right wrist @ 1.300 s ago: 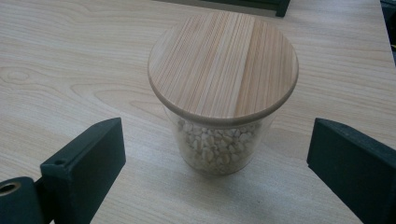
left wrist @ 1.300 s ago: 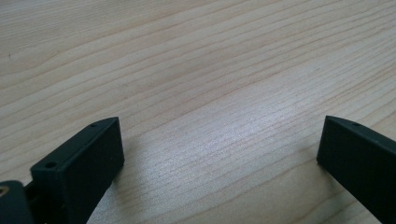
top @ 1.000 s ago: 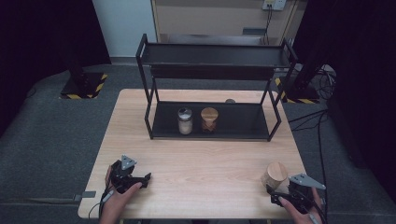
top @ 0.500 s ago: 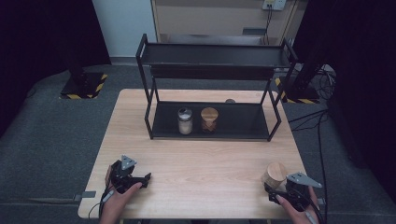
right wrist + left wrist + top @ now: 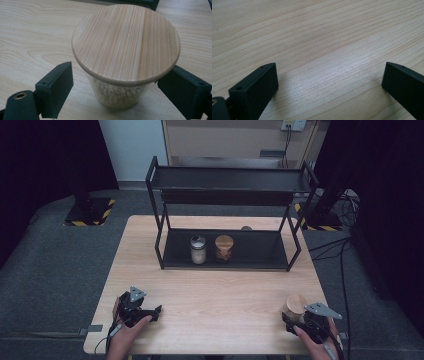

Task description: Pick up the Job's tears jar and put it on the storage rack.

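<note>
Desk [image 5: 215, 295]: pale wood, black shelf rack [image 5: 227, 215] behind.
Jar [image 5: 120, 75]: rigid, smooth glass, likely slippery; grip below lid.
Right gripper [image 5: 117, 92]: jaws just closing around jar, gaps remain.
Left gripper [image 5: 329, 82]: jaws spread, empty.

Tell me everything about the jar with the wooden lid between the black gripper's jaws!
The jar is clear, round and upright, with small pale grains inside. A flat, round, striped wooden lid sits on top, wider than the body. It stands on the wooden table near its front right corner. The right gripper has been closing around it; a gap shows at the left jaw.
</note>
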